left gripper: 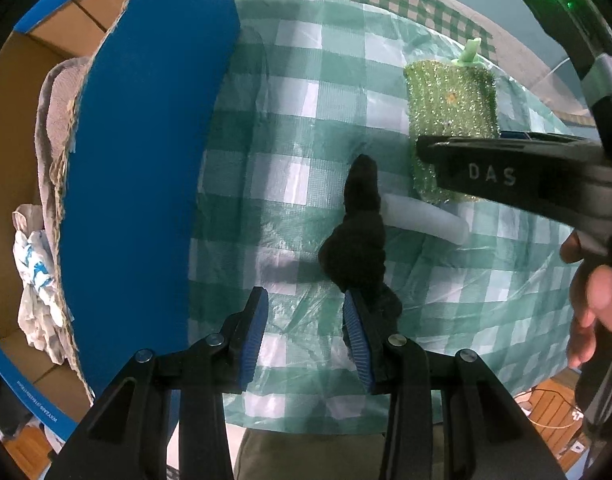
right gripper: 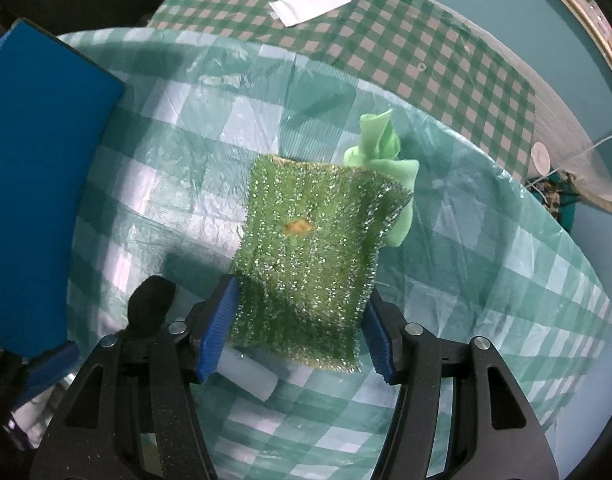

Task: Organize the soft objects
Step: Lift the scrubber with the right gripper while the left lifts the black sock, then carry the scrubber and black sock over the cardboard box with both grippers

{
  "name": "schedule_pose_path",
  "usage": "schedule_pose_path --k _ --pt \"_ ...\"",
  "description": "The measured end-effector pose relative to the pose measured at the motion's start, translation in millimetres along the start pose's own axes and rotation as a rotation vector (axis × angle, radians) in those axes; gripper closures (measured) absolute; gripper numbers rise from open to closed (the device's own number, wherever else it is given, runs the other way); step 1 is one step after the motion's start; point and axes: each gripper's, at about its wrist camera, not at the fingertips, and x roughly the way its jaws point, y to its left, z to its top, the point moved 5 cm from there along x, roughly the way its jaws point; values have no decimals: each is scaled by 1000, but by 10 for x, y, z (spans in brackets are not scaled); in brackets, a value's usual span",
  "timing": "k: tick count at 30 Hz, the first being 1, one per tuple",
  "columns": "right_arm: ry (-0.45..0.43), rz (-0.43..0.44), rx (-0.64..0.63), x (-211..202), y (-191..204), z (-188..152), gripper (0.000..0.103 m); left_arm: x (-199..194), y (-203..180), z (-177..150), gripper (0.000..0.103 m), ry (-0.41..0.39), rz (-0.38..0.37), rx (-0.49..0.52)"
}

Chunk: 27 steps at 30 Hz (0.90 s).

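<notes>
A glittery green sponge (right gripper: 309, 256) sits between the blue pads of my right gripper (right gripper: 296, 336), which is closed on its near end; it also shows in the left wrist view (left gripper: 451, 96). A black sock (left gripper: 357, 236) lies on the checked tablecloth (left gripper: 290, 128), just beyond my left gripper (left gripper: 306, 344), which is open and empty, its right pad (left gripper: 355, 340) beside the sock's near end. A white foam cylinder (left gripper: 425, 218) lies beside the sock. A light green cloth (right gripper: 381, 148) lies behind the sponge.
A blue-sided cardboard box (left gripper: 146, 168) stands at the left, holding grey and white cloths (left gripper: 46, 240). A white paper slip (right gripper: 309, 2) lies at the table's far side. The person's hand (left gripper: 593, 300) holds the right gripper's body (left gripper: 525, 172).
</notes>
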Motion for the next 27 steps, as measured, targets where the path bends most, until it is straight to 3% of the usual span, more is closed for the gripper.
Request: schedule_pose_path --k 2,5,8,9,15,27 --pt "-4 0 -2 -6 15 -6 48 -5 36 6 60 1 -3 -3" --pt "-6 32 -9 -29 51 -20 73 -31 81 -18 56 4 -8 -11" --pt "-4 57 -20 -40 61 -32 87 0 62 31 50 6 -19 -18" --pt "-4 67 -22 -44 52 -39 89 -9 75 37 44 4 -24 -25" --pt "-30 100 -40 -168 2 -101 91 -23 -31 90 29 -10 -68 -44" --pt "-73 156 -5 -466 -287 -327 91 210 -115 186 27 26 -64 -100"
